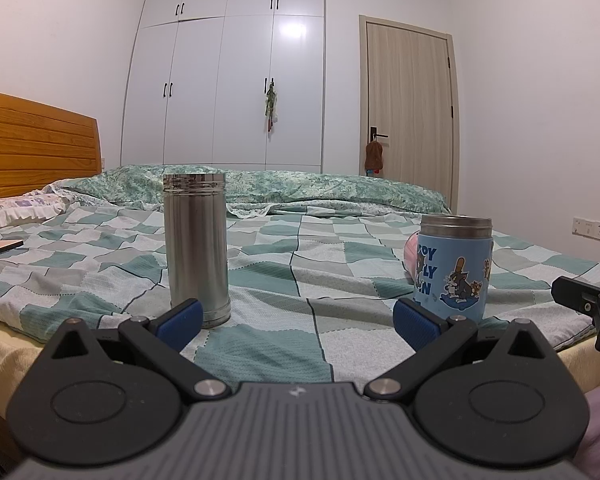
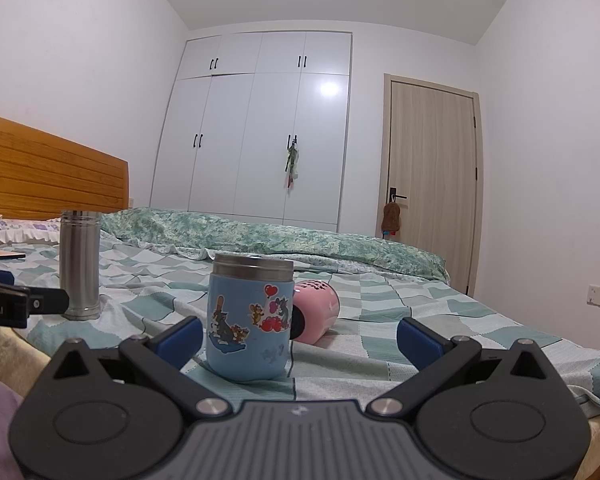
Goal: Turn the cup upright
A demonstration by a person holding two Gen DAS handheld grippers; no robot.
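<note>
Both grippers, left gripper (image 1: 298, 318) and right gripper (image 2: 300, 338), gape wide, holding nothing. Behind the blue cup (image 2: 249, 320), the pink cup (image 2: 318, 312) lies tipped, waiting to be stood up.

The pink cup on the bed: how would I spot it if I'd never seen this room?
Start at the bed with the green checked cover, then find the blue cartoon cup standing near its front edge. Just behind and to the right of it lies the pink cup, the only one on its side; the blue cup and the tall steel flask both stand.
</note>
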